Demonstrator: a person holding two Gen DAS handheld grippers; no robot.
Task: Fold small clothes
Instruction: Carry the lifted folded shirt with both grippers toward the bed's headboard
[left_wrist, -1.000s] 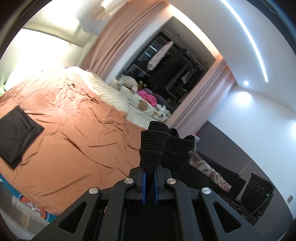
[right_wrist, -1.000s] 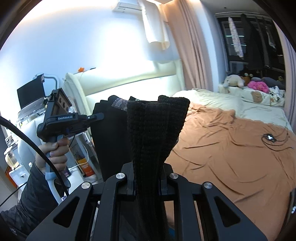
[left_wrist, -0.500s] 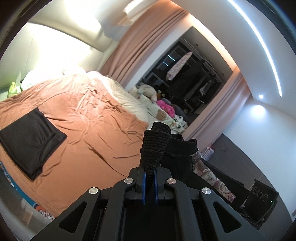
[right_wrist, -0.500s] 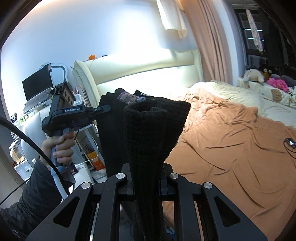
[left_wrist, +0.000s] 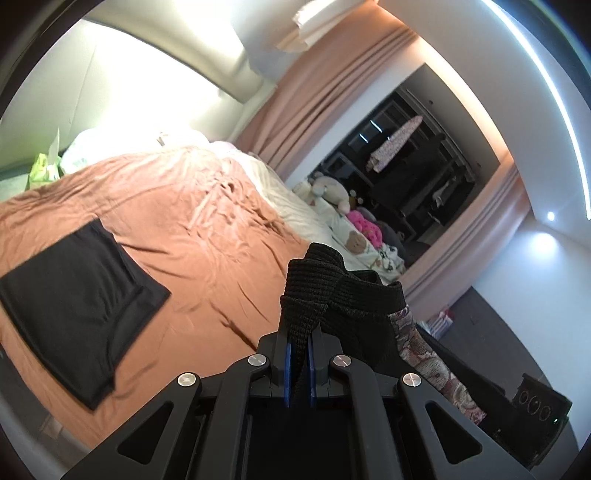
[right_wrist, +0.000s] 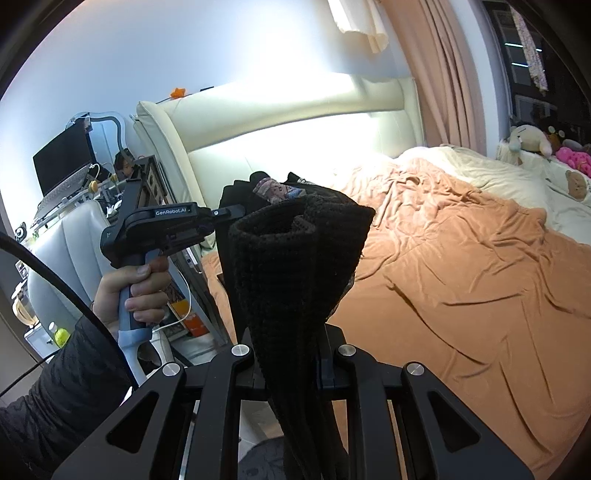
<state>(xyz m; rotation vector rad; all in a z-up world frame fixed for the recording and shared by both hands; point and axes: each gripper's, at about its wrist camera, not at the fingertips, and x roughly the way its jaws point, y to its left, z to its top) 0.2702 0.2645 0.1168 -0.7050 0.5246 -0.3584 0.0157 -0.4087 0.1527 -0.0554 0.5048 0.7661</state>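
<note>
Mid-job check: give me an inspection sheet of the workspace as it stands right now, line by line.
Surface: bed covered by a wrinkled orange sheet.
Job's things: black knit garment held up in the air between both grippers, patterned lining showing; folded black garment lying flat near the bed's edge.
Clutter: stuffed toys and a pink item at the far side of the bed.
Grippers: left gripper shut on the knit garment; right gripper shut on the same garment; a hand holds the left gripper's handle.
Cables: black cable running past the sleeve.
Surroundings: cream headboard, pink curtain, laptop on a cluttered stand.
</note>
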